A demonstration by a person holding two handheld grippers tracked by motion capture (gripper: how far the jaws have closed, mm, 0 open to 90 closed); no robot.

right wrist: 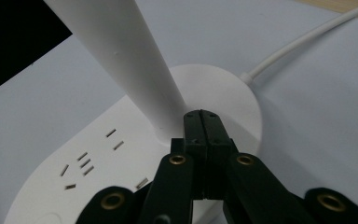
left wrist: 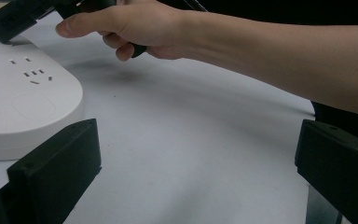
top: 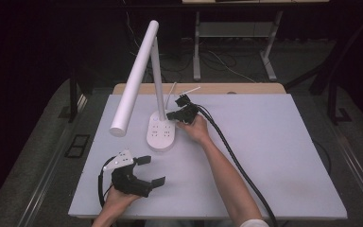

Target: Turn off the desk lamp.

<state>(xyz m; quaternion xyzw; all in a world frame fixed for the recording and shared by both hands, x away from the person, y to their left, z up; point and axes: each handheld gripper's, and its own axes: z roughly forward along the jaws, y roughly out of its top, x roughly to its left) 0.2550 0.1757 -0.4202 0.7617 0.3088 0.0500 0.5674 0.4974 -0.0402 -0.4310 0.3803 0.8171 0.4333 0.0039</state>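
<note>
A white desk lamp stands on the table, its oval base (top: pixel 160 135) carrying several socket slots. A thin stem (top: pixel 158 80) rises from the base, and a long tube head (top: pixel 134 78) slants down to the left. My right gripper (top: pixel 172 115) is shut with nothing between its jaws; its tips (right wrist: pixel 202 116) rest on the base (right wrist: pixel 121 154) at the foot of the stem (right wrist: pixel 121 56). My left gripper (top: pixel 152 170) lies low near the front left, open wide and empty. In its own view the left gripper (left wrist: pixel 196 163) looks past the base (left wrist: pixel 23 102) toward the right hand (left wrist: pixel 135 28).
The white table surface (top: pixel 264 156) has a wooden strip (top: pixel 246 88) along its back edge. The lamp's white cord (right wrist: pixel 307 42) runs off behind the base. A thick black cable (top: pixel 236 161) trails from my right gripper along the forearm. Dark floor and desk legs lie beyond.
</note>
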